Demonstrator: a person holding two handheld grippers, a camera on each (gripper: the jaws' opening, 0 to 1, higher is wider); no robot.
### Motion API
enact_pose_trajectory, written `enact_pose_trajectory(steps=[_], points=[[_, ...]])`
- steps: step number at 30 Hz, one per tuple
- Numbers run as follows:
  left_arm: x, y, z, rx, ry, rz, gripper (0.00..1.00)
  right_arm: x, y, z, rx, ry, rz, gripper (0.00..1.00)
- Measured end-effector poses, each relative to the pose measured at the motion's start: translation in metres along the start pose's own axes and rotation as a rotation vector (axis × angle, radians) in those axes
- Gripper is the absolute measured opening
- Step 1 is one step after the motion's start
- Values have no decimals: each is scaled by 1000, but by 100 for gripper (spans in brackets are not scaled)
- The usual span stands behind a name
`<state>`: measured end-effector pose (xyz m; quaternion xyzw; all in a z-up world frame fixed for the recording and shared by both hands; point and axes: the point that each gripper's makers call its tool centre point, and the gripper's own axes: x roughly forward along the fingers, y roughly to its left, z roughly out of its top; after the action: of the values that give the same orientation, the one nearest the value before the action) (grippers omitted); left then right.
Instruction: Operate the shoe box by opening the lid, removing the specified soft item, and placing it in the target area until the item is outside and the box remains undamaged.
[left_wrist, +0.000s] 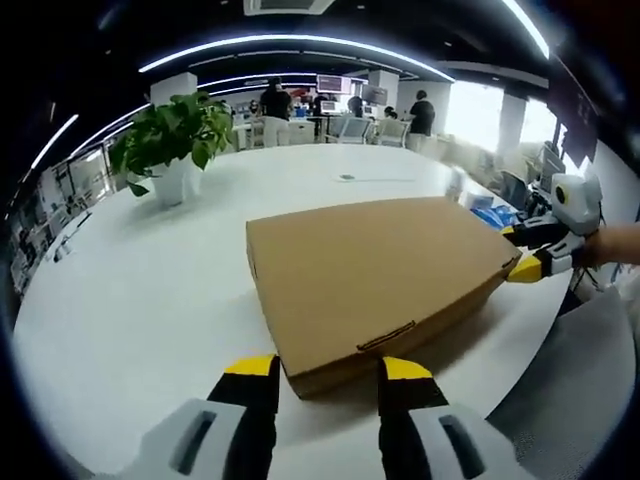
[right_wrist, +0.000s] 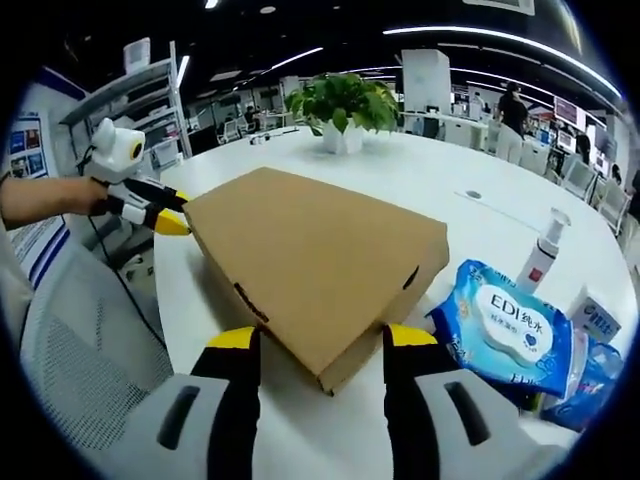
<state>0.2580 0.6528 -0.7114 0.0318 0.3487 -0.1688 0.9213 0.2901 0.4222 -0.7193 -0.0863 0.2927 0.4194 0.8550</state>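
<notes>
The box (left_wrist: 375, 275) lay shut and flat on the counter (left_wrist: 150, 290), a corner wedged between each pair of spread tongs: left tongs (left_wrist: 328, 368) and right tongs (right_wrist: 323, 338) sat at opposite corners, equally close.

The box (left_wrist: 385, 280) is flat brown cardboard, lid shut, lying flat on the white surface (left_wrist: 150, 290) with one corner near its edge. A tuck tab closes the front wall. Its cardboard looks smooth and undented.
</notes>
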Motion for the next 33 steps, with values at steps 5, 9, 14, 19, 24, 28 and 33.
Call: enact_pose_trajectory(steps=[5, 9, 14, 19, 24, 28, 33], points=[[9, 4, 8, 3, 7, -10, 39, 4, -8, 4, 11, -2, -9, 45], [16, 8, 14, 4, 6, -17, 39, 7, -14, 7, 21, -7, -16, 45], [24, 11, 21, 7, 8, -25, 39, 12, -21, 10, 37, -10, -23, 45], [29, 14, 27, 10, 5, -29, 39, 16, -28, 13, 59, -12, -23, 45], [38, 17, 34, 14, 8, -33, 39, 21, -35, 17, 58, -10, -25, 45], [45, 20, 40, 16, 7, -35, 39, 25, -44, 21, 57, -6, -25, 45], [53, 23, 47, 15, 5, -40, 39, 30, -54, 26, 55, -3, -27, 45]])
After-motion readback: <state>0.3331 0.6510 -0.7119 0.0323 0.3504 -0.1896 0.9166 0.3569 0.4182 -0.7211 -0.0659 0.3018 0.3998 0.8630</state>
